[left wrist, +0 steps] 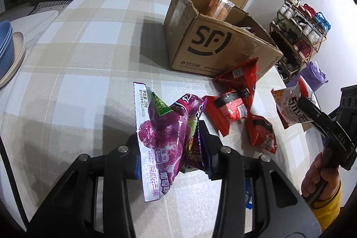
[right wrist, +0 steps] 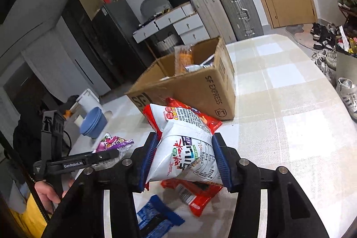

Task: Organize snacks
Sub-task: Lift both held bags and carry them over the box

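Note:
My left gripper is shut on a purple grape snack packet and holds it above the checked tablecloth. My right gripper is shut on a white and red snack bag, held above the table; it also shows in the left wrist view. An open SF cardboard box stands on the table beyond both, with several snacks inside. Red snack packets lie on the table before the box. A blue packet lies under the right gripper.
Stacked blue bowls on a beige plate sit at the table's left edge. A shoe rack stands beyond the table's right side. Suitcases and drawers stand by the far wall near the door.

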`<state>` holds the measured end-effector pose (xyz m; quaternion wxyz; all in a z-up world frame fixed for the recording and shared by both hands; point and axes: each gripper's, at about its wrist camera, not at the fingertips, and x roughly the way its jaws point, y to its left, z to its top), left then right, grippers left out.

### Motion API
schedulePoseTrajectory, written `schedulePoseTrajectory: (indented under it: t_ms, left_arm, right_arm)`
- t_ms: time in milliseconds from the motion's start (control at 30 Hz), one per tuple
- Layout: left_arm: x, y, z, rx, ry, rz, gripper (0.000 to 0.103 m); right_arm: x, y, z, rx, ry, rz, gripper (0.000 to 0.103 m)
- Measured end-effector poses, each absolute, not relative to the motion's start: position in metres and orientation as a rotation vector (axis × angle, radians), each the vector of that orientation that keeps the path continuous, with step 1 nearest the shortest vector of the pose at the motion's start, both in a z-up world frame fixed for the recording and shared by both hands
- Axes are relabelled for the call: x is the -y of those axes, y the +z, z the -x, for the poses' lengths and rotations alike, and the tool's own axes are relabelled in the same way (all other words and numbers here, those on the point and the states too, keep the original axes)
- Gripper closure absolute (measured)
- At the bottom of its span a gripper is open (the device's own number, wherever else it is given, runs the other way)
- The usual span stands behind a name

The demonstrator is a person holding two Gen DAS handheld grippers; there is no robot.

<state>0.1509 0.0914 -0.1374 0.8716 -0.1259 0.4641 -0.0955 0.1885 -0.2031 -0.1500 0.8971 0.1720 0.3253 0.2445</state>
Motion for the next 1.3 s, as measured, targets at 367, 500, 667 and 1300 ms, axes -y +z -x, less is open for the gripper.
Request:
schedulePoseTrajectory:
  t_ms: [367, 500, 667, 1300]
  left_arm:
    - [-0.082, -0.110, -0.117, -0.921, -0.234, 0.261, 0.066]
    - [-0.078, -0.100, -0.101, -0.901, -0.253, 0.259, 0.066]
    - [-0.067, -0.092, -0.083, -0.889, -0.282, 0.247, 0.066]
    - [-0.055, -0.075, -0.065, -0.866, -0.351, 0.222, 0.066]
  right_arm:
    - [0.207, -0.118, -0.144, -0.615, 0.533, -0.379, 0.053]
    - [0.206, -0.113, -0.125, -0.602, 0.540, -0.381, 0.053]
    - [0.203, -0.114, -0.105, -0.609, 0.552, -0.379, 0.053]
    - [0.193, -0.119, -0.105, -0.635, 0.575, -0.347, 0.053]
